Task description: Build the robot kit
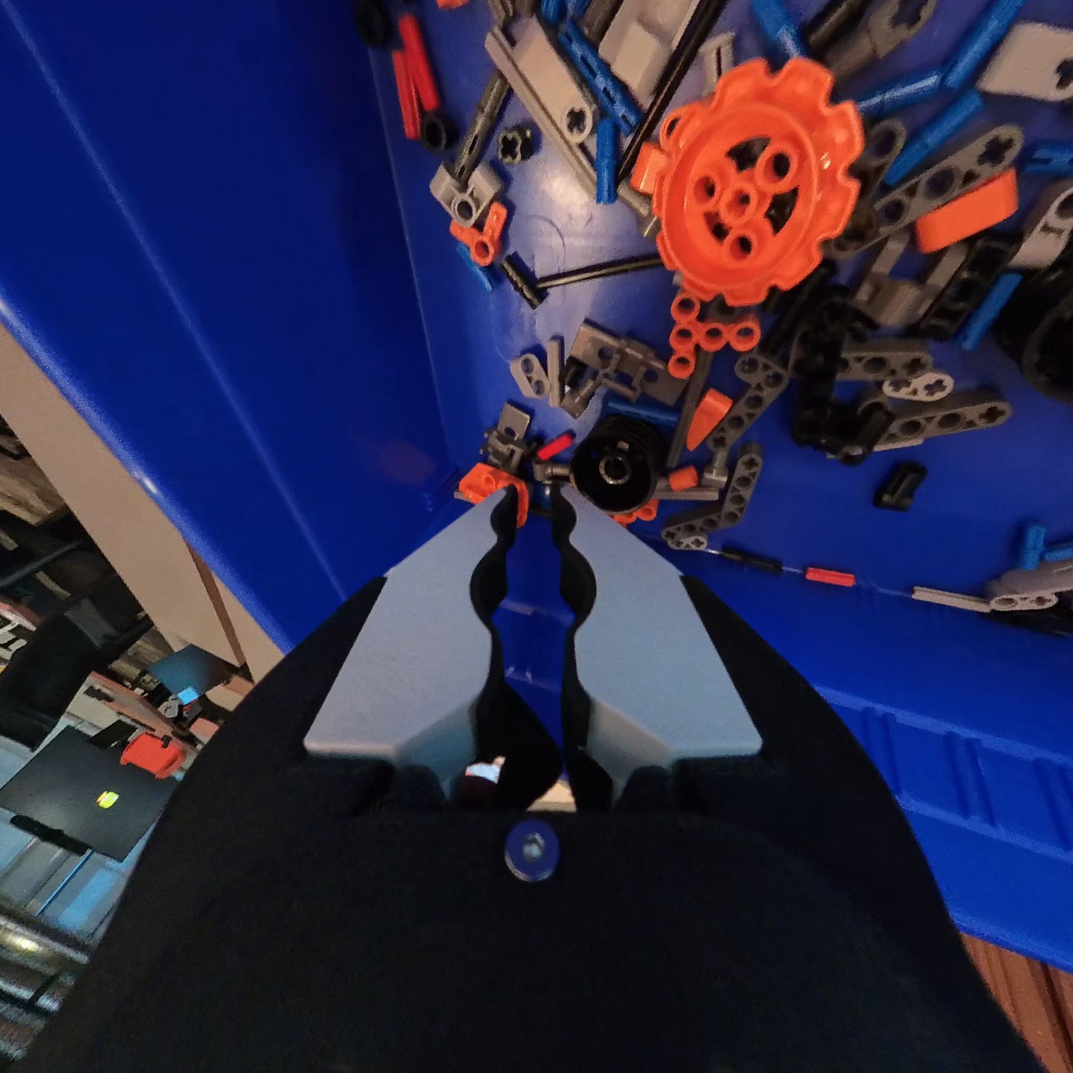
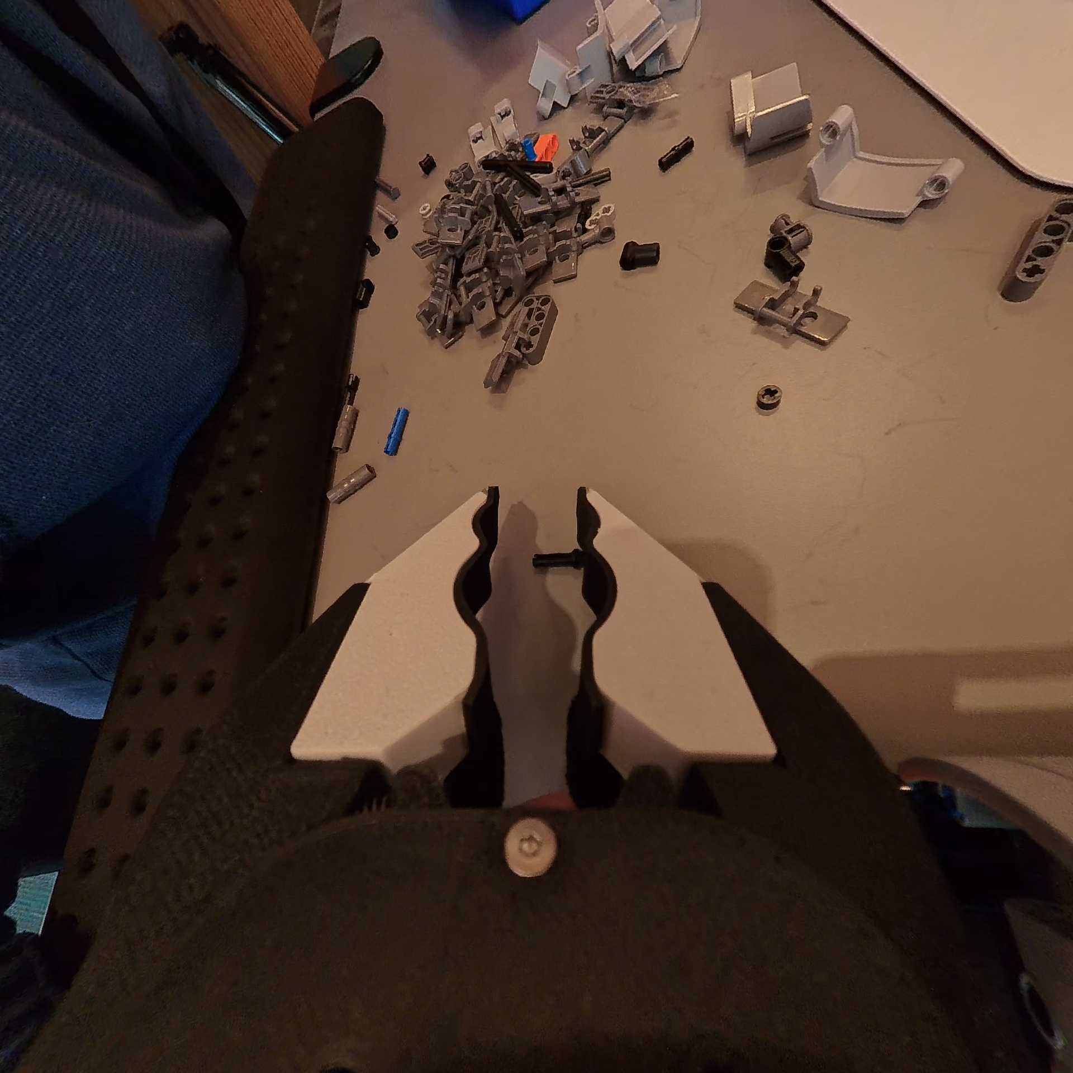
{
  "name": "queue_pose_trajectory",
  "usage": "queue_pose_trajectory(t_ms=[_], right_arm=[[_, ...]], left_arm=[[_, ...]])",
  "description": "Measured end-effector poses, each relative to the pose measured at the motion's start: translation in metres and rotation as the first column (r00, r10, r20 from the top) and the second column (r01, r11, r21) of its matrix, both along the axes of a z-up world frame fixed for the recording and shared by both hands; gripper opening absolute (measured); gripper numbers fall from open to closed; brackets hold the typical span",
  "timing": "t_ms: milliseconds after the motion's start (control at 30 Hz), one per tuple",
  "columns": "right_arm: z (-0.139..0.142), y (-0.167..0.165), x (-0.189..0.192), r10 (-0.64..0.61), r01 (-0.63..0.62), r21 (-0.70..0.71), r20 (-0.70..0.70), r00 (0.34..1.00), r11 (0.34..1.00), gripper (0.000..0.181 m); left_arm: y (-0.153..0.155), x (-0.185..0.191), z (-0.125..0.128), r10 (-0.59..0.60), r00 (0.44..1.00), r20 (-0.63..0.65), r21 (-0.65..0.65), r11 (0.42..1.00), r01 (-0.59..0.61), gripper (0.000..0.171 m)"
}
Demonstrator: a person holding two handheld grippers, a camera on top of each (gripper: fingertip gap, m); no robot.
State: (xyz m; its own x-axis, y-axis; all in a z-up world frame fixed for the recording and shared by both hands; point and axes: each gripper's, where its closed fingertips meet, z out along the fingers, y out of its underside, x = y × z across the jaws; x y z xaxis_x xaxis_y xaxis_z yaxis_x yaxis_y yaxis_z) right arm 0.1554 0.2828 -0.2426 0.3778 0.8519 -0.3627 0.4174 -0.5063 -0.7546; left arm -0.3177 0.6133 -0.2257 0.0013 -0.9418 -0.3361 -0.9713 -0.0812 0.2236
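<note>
Inside a big blue bin (image 1: 244, 302), the left claw (image 1: 534, 499) reaches down into a corner full of small building pieces. Its two fingers have a small gap between them and nothing is pinched there, so the claw is released. The tip of one finger touches or sits just over a little orange piece (image 1: 485, 483); I cannot tell which. Just beside the other finger is a small black wheel (image 1: 615, 467). Farther along the bin floor lies a big orange gear (image 1: 755, 186), with grey, black and blue beams and pins all around it. Over the grey worktop (image 2: 697, 476), the right claw (image 2: 537, 493) hangs with its fingers apart, released too, and it grips nothing. A small black pin (image 2: 554, 560) lies on the worktop in the gap between the fingers, with one end against or under the inner edge of one finger. Well ahead of the claw sits a heap of small grey pieces (image 2: 499, 249). A blue pin (image 2: 396, 430) lies near the edge of the worktop, beside a long black strip with holes (image 2: 232, 464). Off to one side are a flat grey hinge piece (image 2: 789, 310), a small dark ring (image 2: 769, 398) and a pale curved panel (image 2: 877, 174). Blue cloth (image 2: 104, 290) fills the far side past the black strip.
</note>
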Motion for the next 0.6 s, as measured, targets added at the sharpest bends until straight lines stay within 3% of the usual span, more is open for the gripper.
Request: queue_pose_trajectory(t_ms=[233, 367, 467, 600], right_arm=[[0.000, 0.000, 0.000, -0.001, 0.001, 0.000, -0.001, 1.000, 1.000, 0.024], [0.000, 0.000, 0.000, 0.001, -0.001, 0.000, -0.001, 1.000, 1.000, 0.025], [0.000, 0.000, 0.000, 0.002, -0.002, 0.000, -0.001, 1.000, 1.000, 0.025], [0.000, 0.000, 0.000, 0.002, -0.002, 0.001, 0.000, 1.000, 1.000, 0.025]], left_arm=[[-0.023, 0.000, -0.018, 0.003, 1.000, -0.012, -0.123, 0.992, -0.005, 0.006], [-0.061, 0.006, -0.016, -0.032, 0.999, 0.030, -0.293, 0.955, 0.039, 0.004], [-0.049, 0.013, -0.004, -0.005, 0.995, 0.096, -0.236, 0.971, 0.028, 0.004], [-0.009, 0.002, 0.005, 0.036, 0.996, 0.082, -0.077, 0.997, -0.030, 0.006]])
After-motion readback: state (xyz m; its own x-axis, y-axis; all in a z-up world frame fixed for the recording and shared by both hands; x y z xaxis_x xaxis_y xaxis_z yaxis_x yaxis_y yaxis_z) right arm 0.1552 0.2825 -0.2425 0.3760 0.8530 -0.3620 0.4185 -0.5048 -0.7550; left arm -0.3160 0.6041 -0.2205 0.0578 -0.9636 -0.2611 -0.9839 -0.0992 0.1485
